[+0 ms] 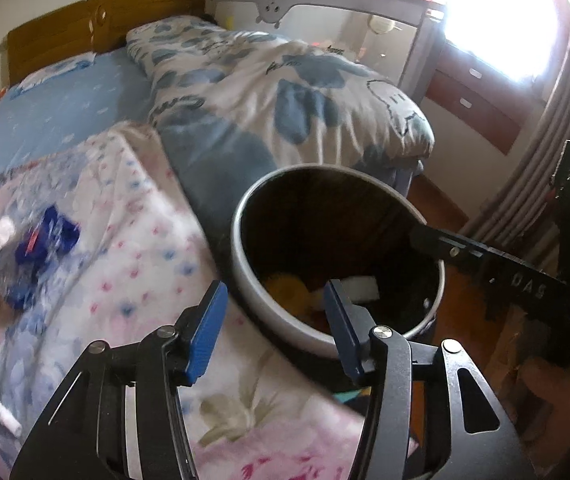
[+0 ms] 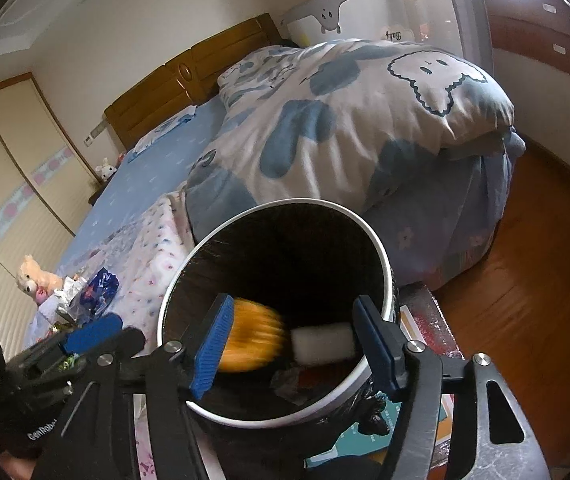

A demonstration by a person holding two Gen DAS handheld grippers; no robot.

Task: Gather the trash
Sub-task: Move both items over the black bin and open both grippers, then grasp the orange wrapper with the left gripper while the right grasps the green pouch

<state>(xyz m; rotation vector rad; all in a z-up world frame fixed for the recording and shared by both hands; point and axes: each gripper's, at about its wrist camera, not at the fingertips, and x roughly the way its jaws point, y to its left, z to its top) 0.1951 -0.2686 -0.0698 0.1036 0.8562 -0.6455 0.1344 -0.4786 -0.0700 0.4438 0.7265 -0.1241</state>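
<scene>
A round bin with a white rim (image 2: 383, 264) and black liner stands beside the bed; it also shows in the left wrist view (image 1: 241, 272). My right gripper (image 2: 291, 340) is open over the bin's mouth. A blurred orange piece (image 2: 251, 336) and a white piece (image 2: 323, 344) are between its fingers inside the bin, touching neither pad. My left gripper (image 1: 273, 332) is open and empty at the bin's near-left rim, over the bed edge. A blue wrapper (image 1: 33, 248) and crumpled trash (image 2: 71, 292) lie on the floral sheet.
A blue-and-white duvet (image 1: 285, 92) is heaped on the bed behind the bin. A white roll (image 1: 7, 420) lies at the left. A plush toy (image 2: 35, 276) sits by the trash. Wooden floor (image 2: 533, 280) lies to the right. A box (image 2: 417, 412) is under the bin.
</scene>
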